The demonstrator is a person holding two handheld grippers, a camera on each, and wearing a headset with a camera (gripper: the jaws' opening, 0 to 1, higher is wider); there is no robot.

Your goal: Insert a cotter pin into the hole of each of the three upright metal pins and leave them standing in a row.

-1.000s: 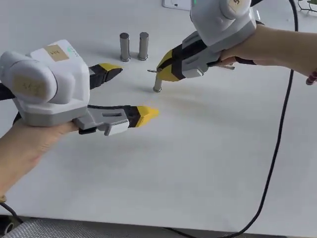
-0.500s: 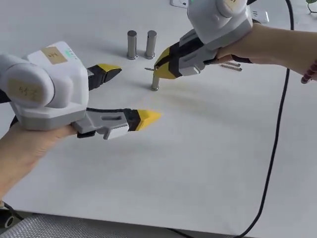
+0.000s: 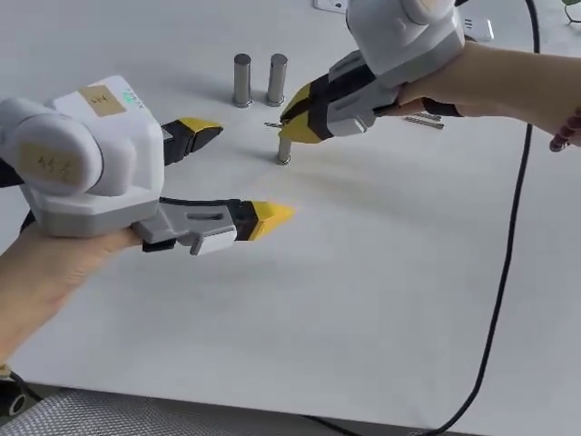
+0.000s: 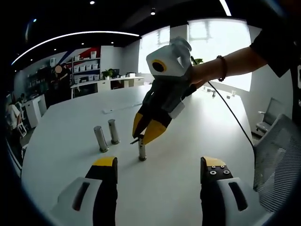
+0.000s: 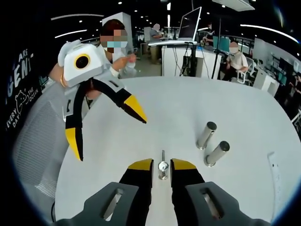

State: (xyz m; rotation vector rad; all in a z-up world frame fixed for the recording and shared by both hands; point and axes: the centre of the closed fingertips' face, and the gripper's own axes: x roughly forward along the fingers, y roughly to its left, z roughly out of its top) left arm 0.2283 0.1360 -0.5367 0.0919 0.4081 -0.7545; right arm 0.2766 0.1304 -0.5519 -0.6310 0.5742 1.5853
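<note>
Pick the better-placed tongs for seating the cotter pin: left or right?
Right: the right tongs grip the cotter pin at the top of the near metal pin; the left tongs hang open, apart from it.

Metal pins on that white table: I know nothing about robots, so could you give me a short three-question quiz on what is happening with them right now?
1. True or false: the left gripper has its jaws wide open and holds nothing.
2. How many metal pins stand upright on the table? A) two B) three C) five
3. Fill in: the ___ gripper is at the lone pin that stands apart from the other two, with a cotter pin at its tips.
Key: 1 true; 2 B; 3 right, that is, the right gripper.
</note>
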